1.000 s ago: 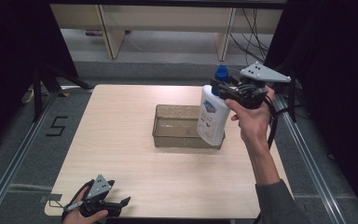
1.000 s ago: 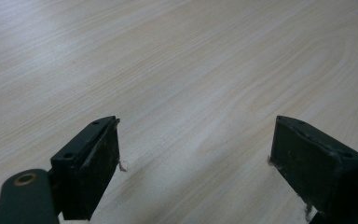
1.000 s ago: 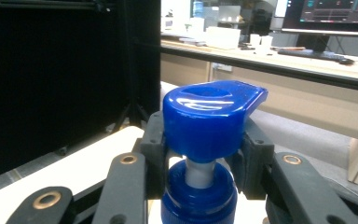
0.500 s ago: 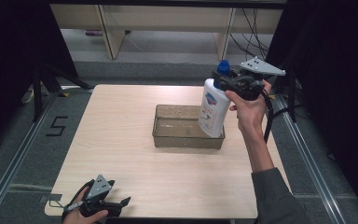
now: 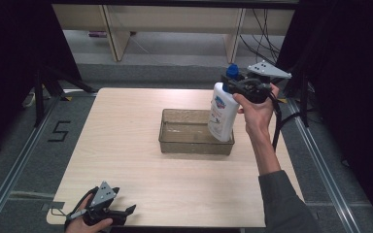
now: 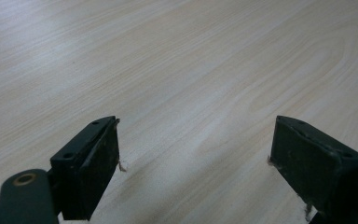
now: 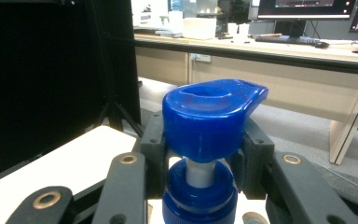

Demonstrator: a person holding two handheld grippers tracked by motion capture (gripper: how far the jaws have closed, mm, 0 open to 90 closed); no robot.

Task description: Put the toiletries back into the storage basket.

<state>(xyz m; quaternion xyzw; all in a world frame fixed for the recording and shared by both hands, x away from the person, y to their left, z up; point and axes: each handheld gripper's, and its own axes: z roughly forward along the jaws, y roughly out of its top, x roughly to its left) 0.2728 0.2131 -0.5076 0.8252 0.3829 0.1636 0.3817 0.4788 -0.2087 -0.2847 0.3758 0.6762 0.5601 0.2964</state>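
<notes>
White plastic, the pump bottle (image 5: 222, 114) hung in the high view from the right tool (image 5: 239, 86), its base over the near right corner of the clear tray (image 5: 175, 144) on the tabletop (image 5: 121, 145). Whether the base already touched the tray's floor could not be told. Set down on the rim instead of inside it, the bottle would likely tip and knock the light tray askew. The left tool (image 5: 126, 212) rested at the tabletop's near left edge, well apart.

Along the left tool's jaws, which stood wide with nothing between them, bare wood grain (image 6: 177, 70) ran past; that hand could not steady anything from there.

From the right tool's camera, the jaws were clenched on the neck under the blue pump head (image 7: 209, 116). So narrow a hold might let the heavy body swing or twist, or press the pump.
</notes>
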